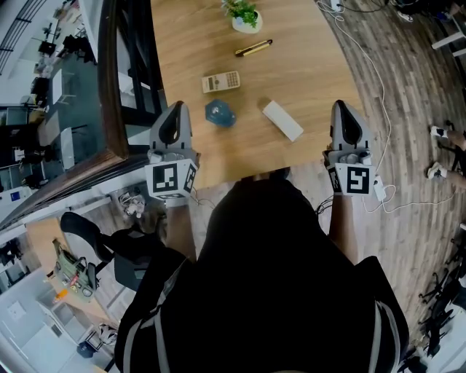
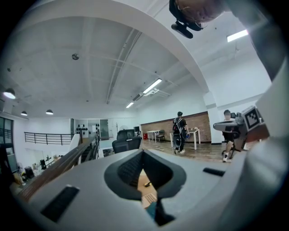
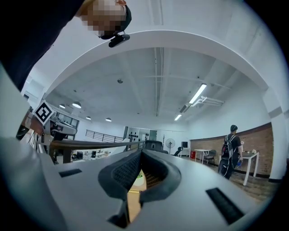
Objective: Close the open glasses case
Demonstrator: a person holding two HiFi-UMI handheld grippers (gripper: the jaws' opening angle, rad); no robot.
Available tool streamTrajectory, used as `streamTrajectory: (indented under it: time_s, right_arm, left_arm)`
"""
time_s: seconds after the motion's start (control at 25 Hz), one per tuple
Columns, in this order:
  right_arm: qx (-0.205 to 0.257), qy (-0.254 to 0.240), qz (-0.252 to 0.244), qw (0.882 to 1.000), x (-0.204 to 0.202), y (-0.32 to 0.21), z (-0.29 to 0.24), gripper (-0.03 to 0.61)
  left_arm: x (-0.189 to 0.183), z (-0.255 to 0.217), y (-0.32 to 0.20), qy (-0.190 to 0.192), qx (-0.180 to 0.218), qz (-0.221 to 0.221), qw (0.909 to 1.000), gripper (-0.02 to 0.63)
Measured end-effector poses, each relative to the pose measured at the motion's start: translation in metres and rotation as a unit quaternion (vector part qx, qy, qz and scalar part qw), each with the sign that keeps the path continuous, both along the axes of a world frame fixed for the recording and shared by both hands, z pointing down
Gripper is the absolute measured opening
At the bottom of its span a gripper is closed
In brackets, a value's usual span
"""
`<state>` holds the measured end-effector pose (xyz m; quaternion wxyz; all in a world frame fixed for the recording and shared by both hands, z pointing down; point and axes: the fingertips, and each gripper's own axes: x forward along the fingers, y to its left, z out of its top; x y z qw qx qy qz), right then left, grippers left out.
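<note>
The left tool [image 1: 173, 116] and the right tool [image 1: 346, 115] are each pressed together on nothing, held over the near left and near right edges of the tabletop [image 1: 306, 65]. The white glasses case [image 1: 282, 120] lies flat and seemingly shut on the tabletop between them, nearer the right tool and touched by neither. A blue object [image 1: 220, 113] lies to its left, with a calculator [image 1: 220, 81], a pen [image 1: 253, 48] and a potted plant [image 1: 245, 16] farther back.
</note>
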<state>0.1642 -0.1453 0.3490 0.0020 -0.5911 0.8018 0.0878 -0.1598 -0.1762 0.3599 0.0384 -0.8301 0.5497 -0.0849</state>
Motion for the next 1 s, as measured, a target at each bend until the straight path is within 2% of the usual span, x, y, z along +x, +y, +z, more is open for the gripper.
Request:
streamTrajectory:
  time_s: [1.0]
  right_arm:
    - [-0.003,-0.008,0.008,1.0,0.007,0.0074,-0.0045,0.014]
  left_arm:
    - [0.0087,-0.0018,0.01,0.001,0.002,0.003,1.0,-0.002]
